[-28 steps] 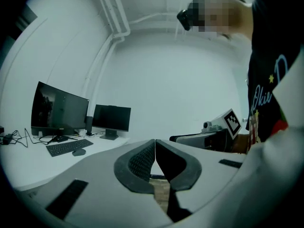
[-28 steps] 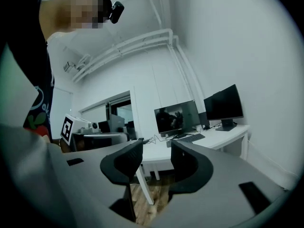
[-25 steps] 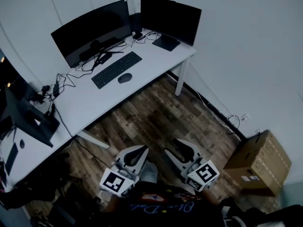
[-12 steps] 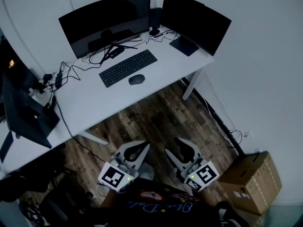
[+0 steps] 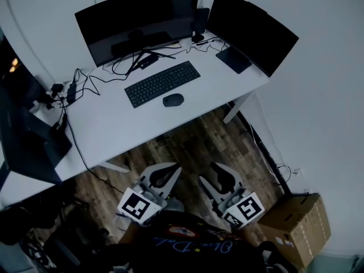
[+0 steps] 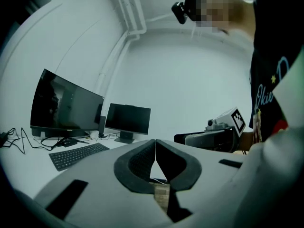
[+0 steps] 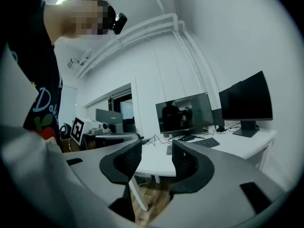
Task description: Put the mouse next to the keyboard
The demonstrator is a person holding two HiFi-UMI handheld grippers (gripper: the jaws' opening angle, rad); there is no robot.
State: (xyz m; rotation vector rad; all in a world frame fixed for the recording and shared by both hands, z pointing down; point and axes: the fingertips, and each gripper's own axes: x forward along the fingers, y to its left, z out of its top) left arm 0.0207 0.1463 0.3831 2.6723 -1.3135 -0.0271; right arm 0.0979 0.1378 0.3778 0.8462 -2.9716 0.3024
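Dark oval mouse (image 5: 173,100) lies beside black keyboard (image 5: 162,83) on white surface (image 5: 114,124), wide black monitor (image 5: 136,21) behind. Left tool (image 5: 164,176) closed and empty, right tool (image 5: 222,176) parted and empty.

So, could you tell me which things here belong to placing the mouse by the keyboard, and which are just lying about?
Job: mouse, keyboard, desk, left gripper (shut), right gripper (open, empty).
Lying about: wide monitor, second monitor, cables, cardboard box.

A wide monitor (image 5: 136,24) and a second monitor (image 5: 253,30) are standing dark on the white surface (image 5: 114,124), cables (image 5: 85,85) are trailing beside them, and a cardboard box (image 5: 293,226) is sitting on the wood floor (image 5: 193,147).
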